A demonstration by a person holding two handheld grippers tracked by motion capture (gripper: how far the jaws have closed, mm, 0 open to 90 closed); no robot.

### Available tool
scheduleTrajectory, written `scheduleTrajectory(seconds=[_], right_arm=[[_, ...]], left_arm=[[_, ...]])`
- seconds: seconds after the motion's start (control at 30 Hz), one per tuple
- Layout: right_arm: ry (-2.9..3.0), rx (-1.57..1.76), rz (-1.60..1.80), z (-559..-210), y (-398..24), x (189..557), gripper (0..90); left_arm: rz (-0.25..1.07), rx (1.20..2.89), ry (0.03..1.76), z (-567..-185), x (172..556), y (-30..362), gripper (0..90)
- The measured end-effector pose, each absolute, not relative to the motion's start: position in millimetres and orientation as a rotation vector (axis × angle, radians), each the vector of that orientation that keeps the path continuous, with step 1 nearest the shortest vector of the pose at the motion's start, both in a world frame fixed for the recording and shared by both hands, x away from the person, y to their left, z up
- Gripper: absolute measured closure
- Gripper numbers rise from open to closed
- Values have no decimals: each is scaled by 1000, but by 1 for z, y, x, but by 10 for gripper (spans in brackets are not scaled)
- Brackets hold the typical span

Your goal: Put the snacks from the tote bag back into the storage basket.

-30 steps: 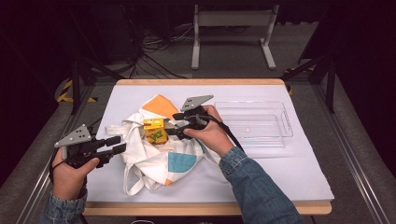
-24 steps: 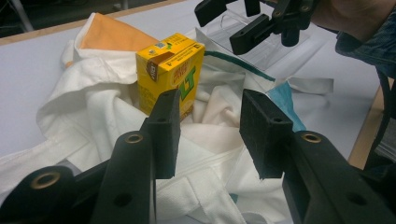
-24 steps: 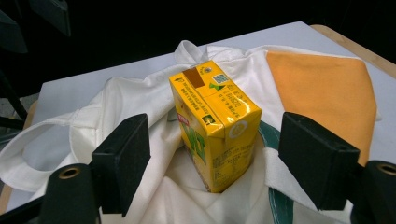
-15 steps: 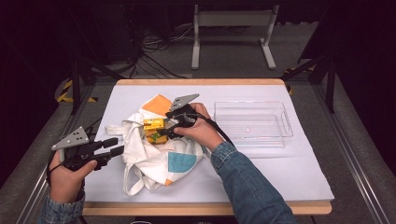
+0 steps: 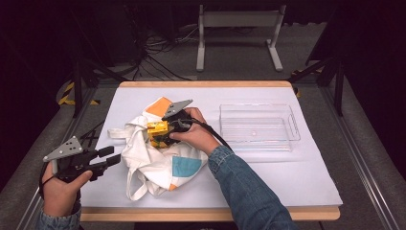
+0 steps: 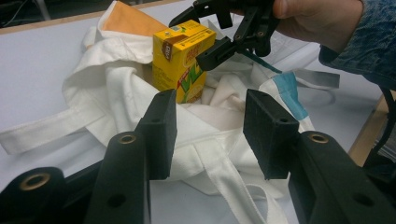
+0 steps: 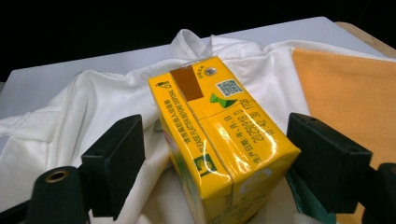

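Right gripper (image 7: 210, 163) straddles the yellow juice carton (image 7: 219, 140), jaws just widening, not yet pinching, so I can lift it from the tote bag (image 5: 153, 163).

Wide bare table (image 5: 287, 177) lies open on the near right and along the left edge. Mid-table, the crumpled cloth bag (image 5: 158, 163) blocks the way, its straps trailing near-left, with the yellow carton (image 5: 157, 132) standing up in its folds. Far right, the clear tray (image 5: 258, 127) walls off that side.
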State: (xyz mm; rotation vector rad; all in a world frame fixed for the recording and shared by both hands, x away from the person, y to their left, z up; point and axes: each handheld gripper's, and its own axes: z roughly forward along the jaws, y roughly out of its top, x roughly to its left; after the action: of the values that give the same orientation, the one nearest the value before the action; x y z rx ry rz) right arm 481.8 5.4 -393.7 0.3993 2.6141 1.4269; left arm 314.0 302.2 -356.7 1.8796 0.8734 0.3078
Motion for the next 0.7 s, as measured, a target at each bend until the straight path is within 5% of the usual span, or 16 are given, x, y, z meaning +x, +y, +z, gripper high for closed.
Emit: scheduleTrajectory(seconds=[0.7], right_arm=[[2555,235,1327,-390,5,470,393]], left_arm=[[293,1874,877,-359,316,303,554]])
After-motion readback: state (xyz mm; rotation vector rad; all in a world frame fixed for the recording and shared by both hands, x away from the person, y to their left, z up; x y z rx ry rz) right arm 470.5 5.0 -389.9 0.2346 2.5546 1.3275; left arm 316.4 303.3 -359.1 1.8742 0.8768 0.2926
